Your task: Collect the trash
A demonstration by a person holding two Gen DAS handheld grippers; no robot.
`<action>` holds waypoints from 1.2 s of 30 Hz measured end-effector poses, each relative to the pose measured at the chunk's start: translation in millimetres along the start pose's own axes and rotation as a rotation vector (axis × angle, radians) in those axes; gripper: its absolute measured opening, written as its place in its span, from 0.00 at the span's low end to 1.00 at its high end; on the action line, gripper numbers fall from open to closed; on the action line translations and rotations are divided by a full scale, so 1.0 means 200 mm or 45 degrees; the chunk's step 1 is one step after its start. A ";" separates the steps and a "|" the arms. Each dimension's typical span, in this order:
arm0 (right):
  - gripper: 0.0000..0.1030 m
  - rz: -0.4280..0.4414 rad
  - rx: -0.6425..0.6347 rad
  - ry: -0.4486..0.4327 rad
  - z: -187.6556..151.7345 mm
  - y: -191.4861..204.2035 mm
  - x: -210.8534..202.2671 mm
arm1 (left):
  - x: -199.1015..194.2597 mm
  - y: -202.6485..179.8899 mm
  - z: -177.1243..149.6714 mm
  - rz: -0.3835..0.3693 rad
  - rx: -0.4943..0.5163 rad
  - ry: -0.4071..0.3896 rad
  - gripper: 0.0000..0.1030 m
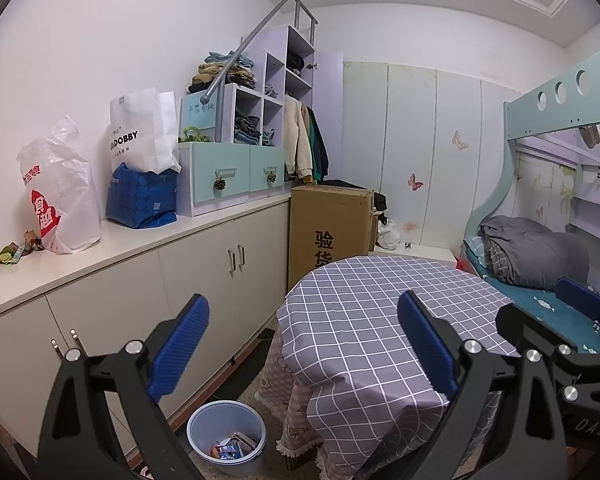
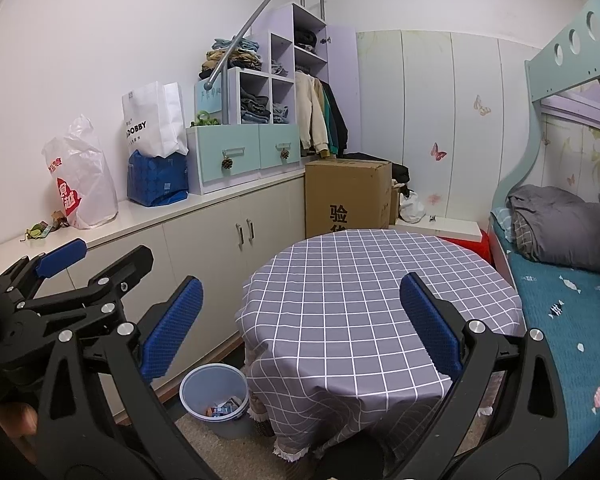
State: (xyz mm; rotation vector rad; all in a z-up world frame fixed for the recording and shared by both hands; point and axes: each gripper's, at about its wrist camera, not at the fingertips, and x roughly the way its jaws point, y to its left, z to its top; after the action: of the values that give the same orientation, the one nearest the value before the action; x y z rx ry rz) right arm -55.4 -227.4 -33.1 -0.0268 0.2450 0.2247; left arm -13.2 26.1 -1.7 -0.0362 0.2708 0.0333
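A pale blue trash bin [image 1: 227, 436] stands on the floor between the cabinet and the round table; it holds several wrappers. It also shows in the right wrist view [image 2: 214, 398]. The table, under a grey checked cloth [image 1: 380, 320] [image 2: 360, 300], carries nothing. My left gripper [image 1: 304, 344] is open and empty, held above the table's near left edge. My right gripper [image 2: 300, 324] is open and empty over the table's near side. The right gripper appears at the far right of the left view [image 1: 572, 320]; the left gripper appears at the left of the right view [image 2: 60, 276].
A white counter [image 1: 100, 248] runs along the left wall with small scraps [image 1: 14, 252], a white plastic bag [image 1: 60, 200], a blue bag [image 1: 142, 196] and a white paper bag. A cardboard box [image 1: 330, 228] stands behind the table. A bunk bed [image 2: 560, 280] is at right.
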 end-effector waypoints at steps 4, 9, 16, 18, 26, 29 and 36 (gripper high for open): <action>0.94 0.001 0.000 0.000 0.00 0.00 0.00 | 0.00 -0.01 -0.01 -0.001 0.001 0.001 0.91; 0.94 0.000 0.000 0.000 0.00 -0.01 0.00 | 0.00 -0.01 0.00 0.000 0.002 0.000 0.91; 0.94 0.008 0.006 0.007 0.00 -0.02 0.01 | 0.00 -0.01 0.00 0.000 0.002 0.001 0.91; 0.94 0.008 0.005 0.007 0.01 -0.02 0.02 | 0.00 -0.01 -0.01 -0.001 0.002 0.001 0.91; 0.94 0.010 0.006 0.009 0.01 -0.03 0.02 | 0.00 -0.02 -0.01 -0.004 0.005 0.006 0.91; 0.94 0.010 0.006 0.008 0.01 -0.03 0.02 | 0.01 -0.01 -0.01 -0.007 0.007 0.006 0.91; 0.94 0.010 0.005 0.009 0.01 -0.03 0.02 | 0.01 -0.01 -0.01 -0.006 0.009 0.009 0.91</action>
State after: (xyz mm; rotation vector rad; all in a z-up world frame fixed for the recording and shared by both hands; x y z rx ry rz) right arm -50.5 -232.0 -32.1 -0.0224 0.2529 0.2321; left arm -11.6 23.7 -3.6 -0.0303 0.2776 0.0276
